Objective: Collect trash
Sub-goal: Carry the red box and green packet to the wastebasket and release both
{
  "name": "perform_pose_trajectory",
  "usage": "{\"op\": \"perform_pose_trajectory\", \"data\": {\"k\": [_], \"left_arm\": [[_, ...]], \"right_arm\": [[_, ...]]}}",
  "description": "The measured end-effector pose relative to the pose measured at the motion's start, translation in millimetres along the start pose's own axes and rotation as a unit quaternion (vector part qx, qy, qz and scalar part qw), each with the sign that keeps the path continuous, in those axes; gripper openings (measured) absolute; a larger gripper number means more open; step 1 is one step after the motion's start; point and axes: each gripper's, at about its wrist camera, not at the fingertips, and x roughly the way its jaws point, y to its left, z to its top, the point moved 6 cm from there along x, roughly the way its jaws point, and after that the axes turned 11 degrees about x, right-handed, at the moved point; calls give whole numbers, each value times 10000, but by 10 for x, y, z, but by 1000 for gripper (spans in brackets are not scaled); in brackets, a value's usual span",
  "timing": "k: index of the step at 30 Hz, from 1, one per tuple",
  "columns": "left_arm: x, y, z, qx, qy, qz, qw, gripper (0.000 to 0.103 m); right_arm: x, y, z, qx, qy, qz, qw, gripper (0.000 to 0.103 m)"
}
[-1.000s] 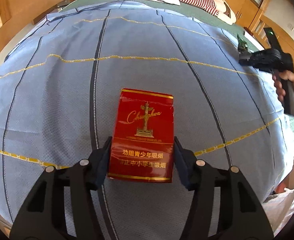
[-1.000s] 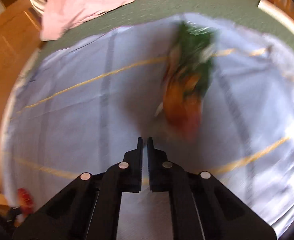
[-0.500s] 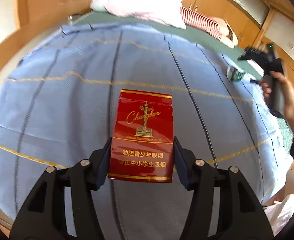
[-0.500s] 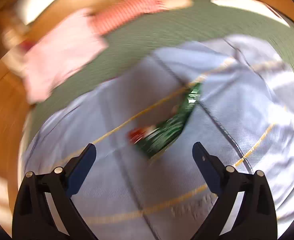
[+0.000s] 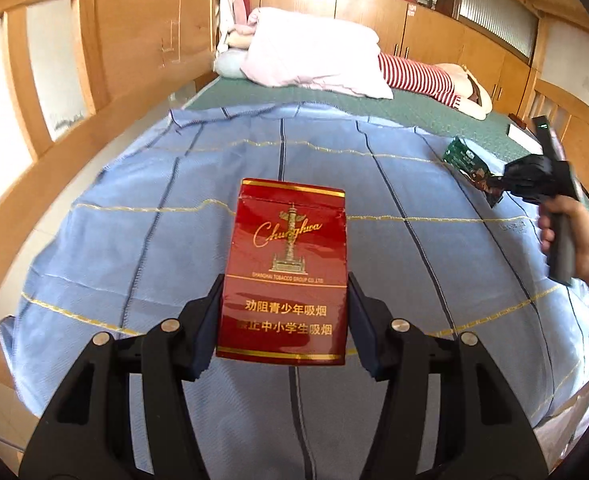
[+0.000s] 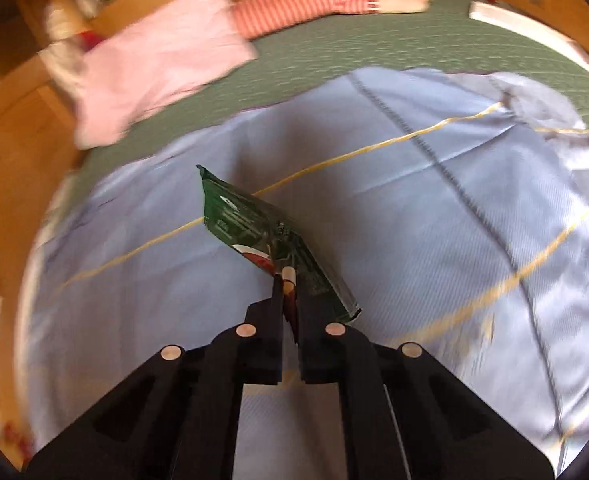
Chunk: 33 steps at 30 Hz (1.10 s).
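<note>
My left gripper is shut on a red Chunghwa cigarette pack and holds it upright above the blue blanket. My right gripper is shut on a green snack wrapper, which sticks out forward and left of the fingers above the blanket. In the left wrist view the right gripper shows at the far right, held by a hand, with the wrapper at its tip.
A pink pillow and a red striped cushion lie on the green mattress beyond the blanket. Wooden bed rails run along the left. A white plastic bag sits at the lower right.
My right gripper was open over the wrapper half a second ago and has shut on it. My left gripper has tilted up with the cigarette pack still in it.
</note>
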Motion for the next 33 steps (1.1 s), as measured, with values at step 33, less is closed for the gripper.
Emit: {"op": "perform_pose_trajectory", "data": {"k": [33], "left_arm": [[-3066, -1494, -271, 846, -1728, -232, 9810, 57]], "right_arm": [[-4252, -836, -2339, -857, -1439, 1374, 9763, 6]]}}
